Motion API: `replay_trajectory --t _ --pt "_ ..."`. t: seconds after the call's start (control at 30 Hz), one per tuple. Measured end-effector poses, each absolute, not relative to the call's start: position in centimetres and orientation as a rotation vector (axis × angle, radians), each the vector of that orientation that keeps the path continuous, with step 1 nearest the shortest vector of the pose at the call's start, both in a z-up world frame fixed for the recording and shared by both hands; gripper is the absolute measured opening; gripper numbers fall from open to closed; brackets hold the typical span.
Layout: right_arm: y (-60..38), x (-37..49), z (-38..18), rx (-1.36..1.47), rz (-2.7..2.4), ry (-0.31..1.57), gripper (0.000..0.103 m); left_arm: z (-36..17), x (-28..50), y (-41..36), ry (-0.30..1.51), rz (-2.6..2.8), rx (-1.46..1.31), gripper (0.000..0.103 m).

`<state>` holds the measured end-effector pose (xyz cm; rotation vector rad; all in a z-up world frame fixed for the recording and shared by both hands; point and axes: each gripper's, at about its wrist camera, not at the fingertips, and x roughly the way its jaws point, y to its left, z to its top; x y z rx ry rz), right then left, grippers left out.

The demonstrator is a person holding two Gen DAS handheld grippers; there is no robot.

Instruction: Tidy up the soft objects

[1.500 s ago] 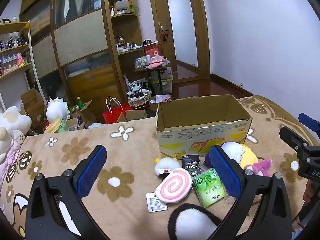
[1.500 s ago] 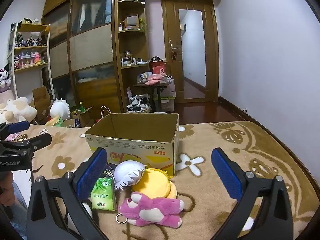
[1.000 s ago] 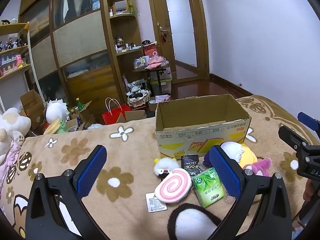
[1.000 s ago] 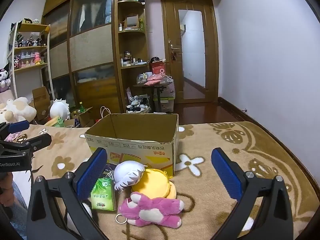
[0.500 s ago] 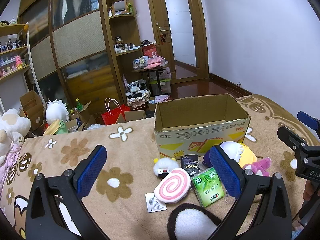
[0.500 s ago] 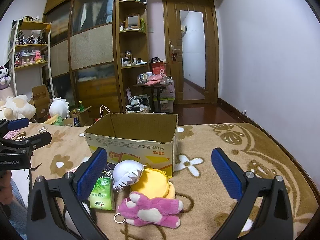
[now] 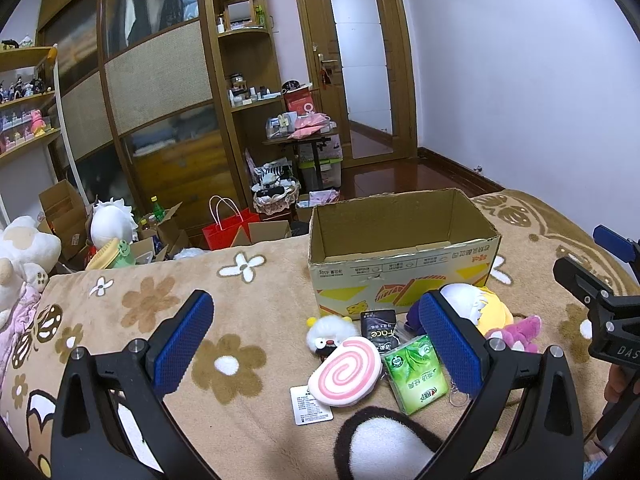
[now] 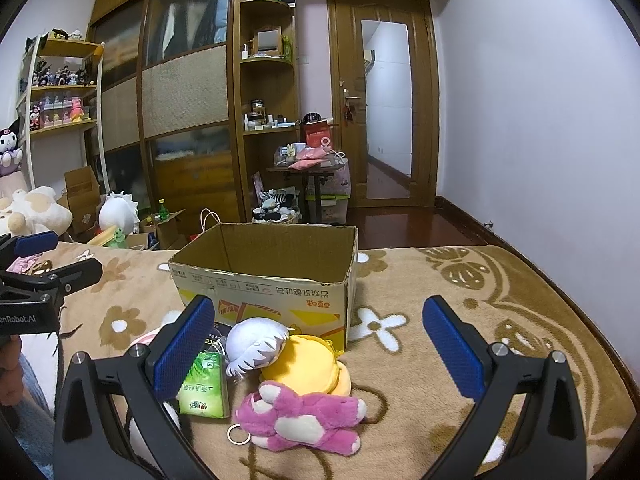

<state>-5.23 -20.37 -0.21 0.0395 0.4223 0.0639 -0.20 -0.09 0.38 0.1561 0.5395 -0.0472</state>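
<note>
An open cardboard box (image 7: pixel 404 256) (image 8: pixel 272 280) stands empty on a brown flowered blanket (image 7: pixel 160 300). In front of it lie a pink swirl plush (image 7: pixel 345 372), a small white plush (image 7: pixel 326 332), a green tissue pack (image 7: pixel 416 376) (image 8: pixel 202 386), a black packet (image 7: pixel 378 334), a white-haired yellow doll (image 8: pixel 296 356) (image 7: pixel 480 308) and a pink bear plush (image 8: pixel 304 420) (image 7: pixel 518 332). My left gripper (image 7: pixel 316 344) is open and empty above the pink swirl plush. My right gripper (image 8: pixel 318 348) is open and empty above the doll and bear.
A white tag (image 7: pixel 311 404) lies on the blanket by the pink swirl plush. Beyond the blanket edge are a red bag (image 7: pixel 226 232), cardboard boxes, large plush toys (image 7: pixel 24 248), a wardrobe and shelves. A door (image 7: pixel 360 72) is at the back.
Both grippers have barely moved and stay open. The objects on the blanket lie as before.
</note>
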Motion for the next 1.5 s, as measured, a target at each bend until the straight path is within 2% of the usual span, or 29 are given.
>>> replay_trajectory --t 1.5 --pt "-20.82 -5.14 -0.26 0.035 0.06 0.426 0.103 0.37 -0.22 -0.05 0.539 -0.047 0.157 0.102"
